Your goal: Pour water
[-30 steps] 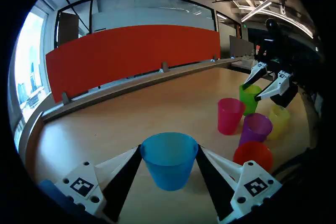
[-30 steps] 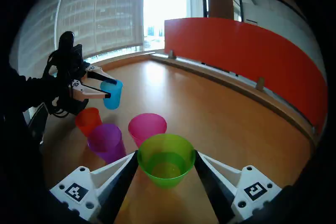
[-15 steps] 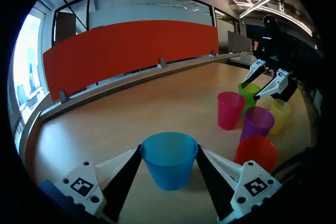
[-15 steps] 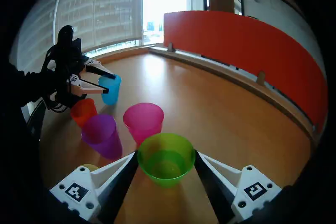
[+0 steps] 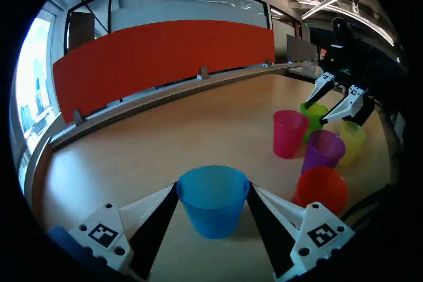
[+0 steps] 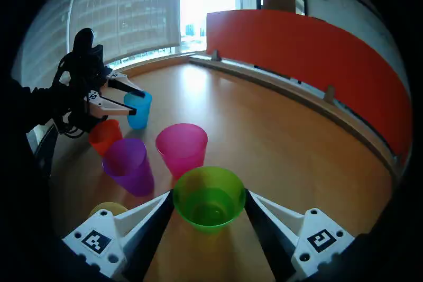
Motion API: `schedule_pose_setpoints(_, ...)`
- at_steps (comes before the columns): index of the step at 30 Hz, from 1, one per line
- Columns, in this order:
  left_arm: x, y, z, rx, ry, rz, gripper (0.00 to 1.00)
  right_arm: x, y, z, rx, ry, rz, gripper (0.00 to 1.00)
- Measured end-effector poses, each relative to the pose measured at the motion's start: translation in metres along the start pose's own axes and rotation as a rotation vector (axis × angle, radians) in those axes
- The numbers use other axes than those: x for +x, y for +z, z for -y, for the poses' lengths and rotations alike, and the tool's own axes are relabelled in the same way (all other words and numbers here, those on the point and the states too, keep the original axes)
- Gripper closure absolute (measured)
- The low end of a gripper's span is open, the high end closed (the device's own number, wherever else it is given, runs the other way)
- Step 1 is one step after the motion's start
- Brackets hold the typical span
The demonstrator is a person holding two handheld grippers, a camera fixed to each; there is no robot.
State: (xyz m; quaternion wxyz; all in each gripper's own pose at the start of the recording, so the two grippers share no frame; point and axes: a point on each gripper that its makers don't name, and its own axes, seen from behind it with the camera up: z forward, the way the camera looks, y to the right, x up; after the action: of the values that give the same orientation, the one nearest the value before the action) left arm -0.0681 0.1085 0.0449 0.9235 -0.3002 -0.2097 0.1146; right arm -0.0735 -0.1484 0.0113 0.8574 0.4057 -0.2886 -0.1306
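Observation:
My left gripper is shut on a blue cup, held upright above the wooden table. In the right gripper view the same blue cup and left gripper are at the far left, held by a hand in a dark sleeve. My right gripper is shut on a green cup with a little water in its bottom. In the left gripper view the green cup sits between the right gripper's fingers at the far right.
Pink, purple, orange and yellow cups stand in a cluster on the table between the two grippers. A red partition runs along the table's far edge. Windows lie beyond.
The right gripper has drawn the green cup back and lower, so the yellow cup now shows beside its left finger. The left gripper and blue cup have barely moved.

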Motion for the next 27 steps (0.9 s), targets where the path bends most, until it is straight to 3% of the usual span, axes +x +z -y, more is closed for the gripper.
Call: schedule_pose_setpoints(27,-0.017,-0.006,-0.002,0.006,0.027,0.088,0.11,-0.006,-0.005,0.001,-0.017,0.008,0.003,0.05)
